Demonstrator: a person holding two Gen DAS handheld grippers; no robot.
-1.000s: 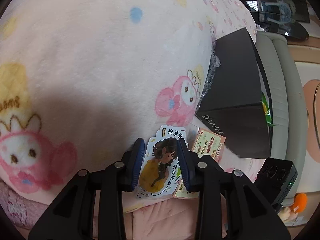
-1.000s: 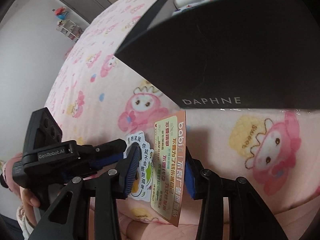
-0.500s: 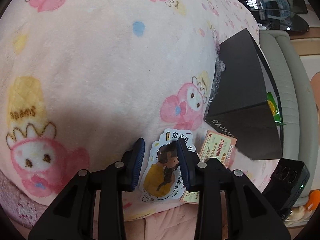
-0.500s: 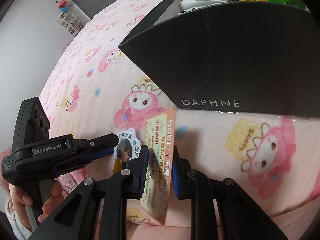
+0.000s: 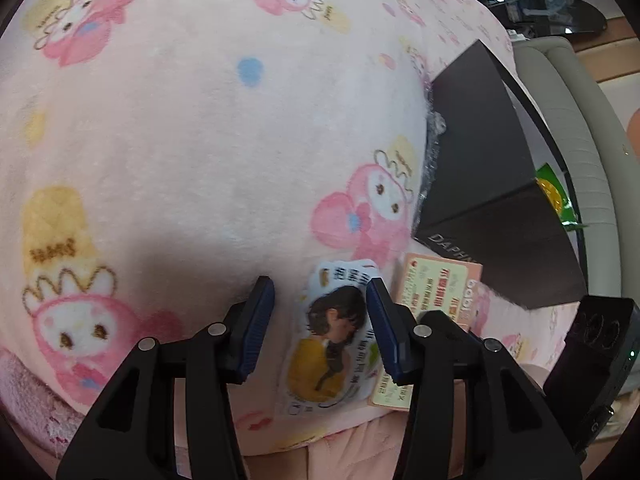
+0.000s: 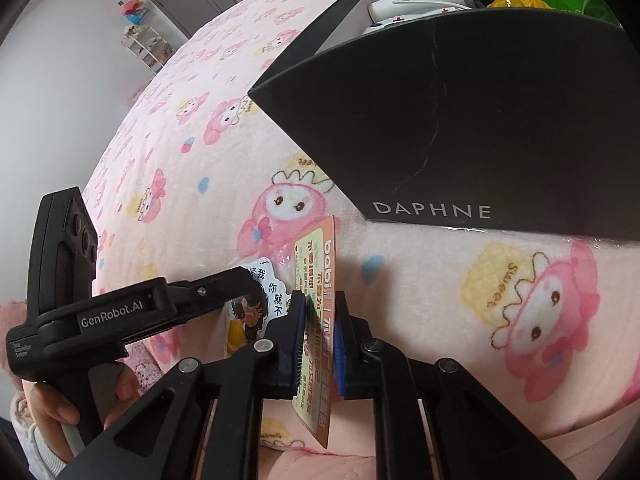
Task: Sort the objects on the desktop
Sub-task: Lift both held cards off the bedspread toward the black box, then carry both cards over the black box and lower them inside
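Cards are the things being handled: an orange-pink printed card (image 6: 316,332) stands on edge between the blue pads of the right gripper (image 6: 319,344), and a die-cut sticker card (image 5: 336,340) with a cartoon figure lies flat on the pink blanket (image 5: 180,140) under the left gripper (image 5: 320,324). The right gripper's jaws are closing, and its pads already pinch the orange-pink card, which rises above the fingertips and hangs below them, tilted slightly. The left gripper's jaws are opening; its pads stand on either side of the sticker card, the right pad over the card's edge, the left pad clear of it, with no squeeze on the card visible.

Both grippers point steeply down toward the blanket near its front edge. In the right wrist view the left gripper reaches in from the left, its body held by a hand (image 6: 76,400) whose fingers wrap the handle; a pale sleeve cuff shows at the wrist. In the left wrist view the orange-pink card (image 5: 436,300) sits just right of the sticker card.

Beyond the cards, a black box (image 6: 480,120) marked DAPHNE rests on the blanket, open at the top, with white, yellow and green items inside.
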